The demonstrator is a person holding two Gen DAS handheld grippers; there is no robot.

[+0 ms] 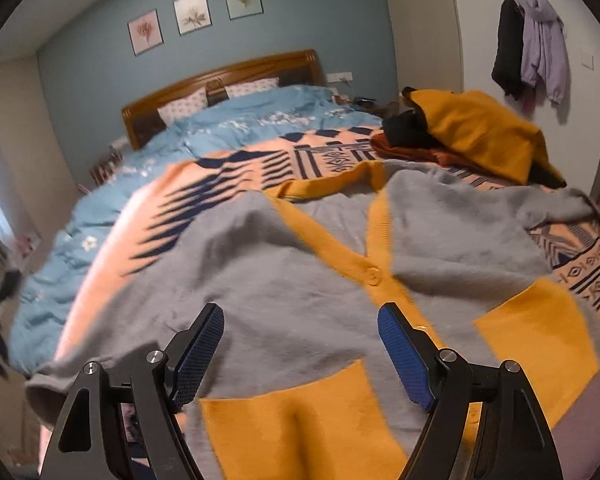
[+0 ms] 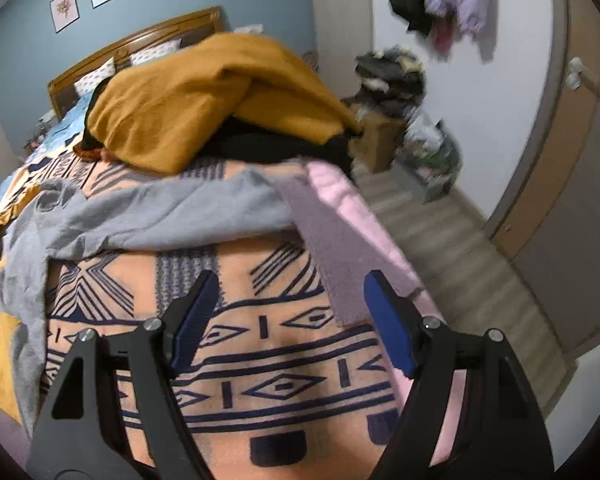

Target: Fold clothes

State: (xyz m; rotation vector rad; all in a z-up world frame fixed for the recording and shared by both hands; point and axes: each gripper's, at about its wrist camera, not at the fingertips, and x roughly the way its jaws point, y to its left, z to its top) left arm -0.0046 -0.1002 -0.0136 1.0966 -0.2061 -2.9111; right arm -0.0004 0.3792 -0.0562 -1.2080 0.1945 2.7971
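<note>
A grey cardigan [image 1: 284, 264] with yellow edges and yellow pockets was spread flat on a patterned blanket [image 1: 236, 168] on the bed. The blanket was peach with dark blue shapes, and it is the landmark here. One yellow button [image 1: 373, 276] could be seen on the cardigan's front band. A grey sleeve [image 2: 148, 216] of the cardigan was stretched out across the blanket toward its far corner.

The left gripper [image 1: 300, 354] was held over the lower front of the cardigan. Its two blue pads were kept wide apart, and nothing was pinched between them. Whether the pads touched the cloth could not be told.

The right gripper [image 2: 290, 320] was held over a bare part of the blanket, near the blanket's edge and beside the sleeve. Its pads were also spread apart, with nothing held.

A pile of clothes [image 2: 204, 100], with a mustard yellow piece on top, was left at the far side of the blanket. Beyond the blanket, a light blue duvet [image 1: 236, 120] and a wooden headboard [image 1: 220, 80] were seen.
</note>
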